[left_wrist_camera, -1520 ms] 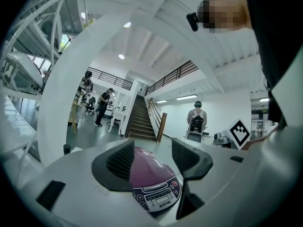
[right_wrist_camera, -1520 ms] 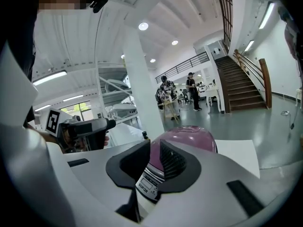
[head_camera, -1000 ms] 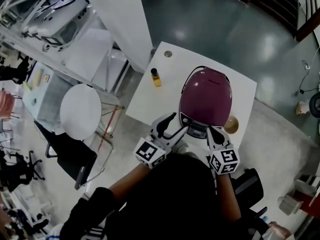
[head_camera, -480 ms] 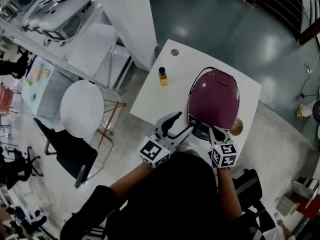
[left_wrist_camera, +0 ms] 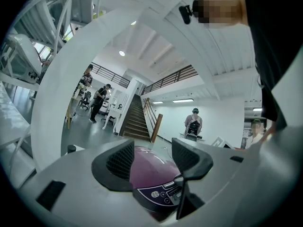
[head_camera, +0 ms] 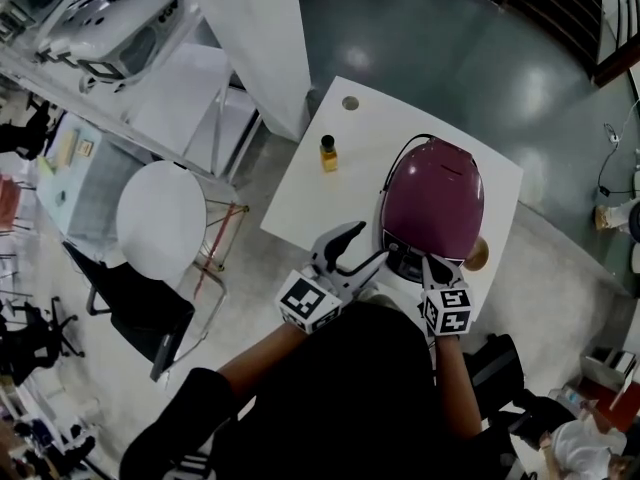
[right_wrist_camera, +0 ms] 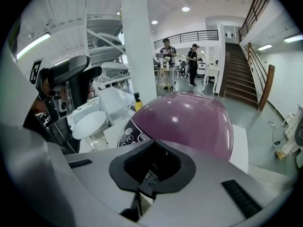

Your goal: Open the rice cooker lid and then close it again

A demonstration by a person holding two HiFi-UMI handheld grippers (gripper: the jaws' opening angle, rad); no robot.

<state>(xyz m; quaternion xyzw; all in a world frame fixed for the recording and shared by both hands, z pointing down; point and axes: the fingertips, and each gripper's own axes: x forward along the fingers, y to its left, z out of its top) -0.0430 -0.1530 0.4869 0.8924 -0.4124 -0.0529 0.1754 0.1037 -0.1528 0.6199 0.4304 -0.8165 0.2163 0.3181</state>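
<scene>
The purple rice cooker (head_camera: 433, 200) stands on the white table (head_camera: 305, 203) with its lid down. My right gripper (head_camera: 430, 265) is shut with nothing in it. Its tips point down at the cooker's front edge beside the control panel (head_camera: 403, 261). In the right gripper view the closed jaws (right_wrist_camera: 152, 146) sit just before the purple dome (right_wrist_camera: 189, 119). I cannot tell if they touch. My left gripper (head_camera: 350, 251) is open at the cooker's front left. In the left gripper view the open left gripper (left_wrist_camera: 152, 157) frames the cooker (left_wrist_camera: 144, 167) and its panel (left_wrist_camera: 163, 193).
A small yellow bottle (head_camera: 327, 154) stands on the table left of the cooker. A brown round thing (head_camera: 476, 254) lies at the cooker's right. A round white stool (head_camera: 160, 223) and a black chair (head_camera: 150, 308) are left of the table.
My right gripper has dipped down toward the cooker's front edge. The left gripper has shifted only slightly. The lid has stayed down.
</scene>
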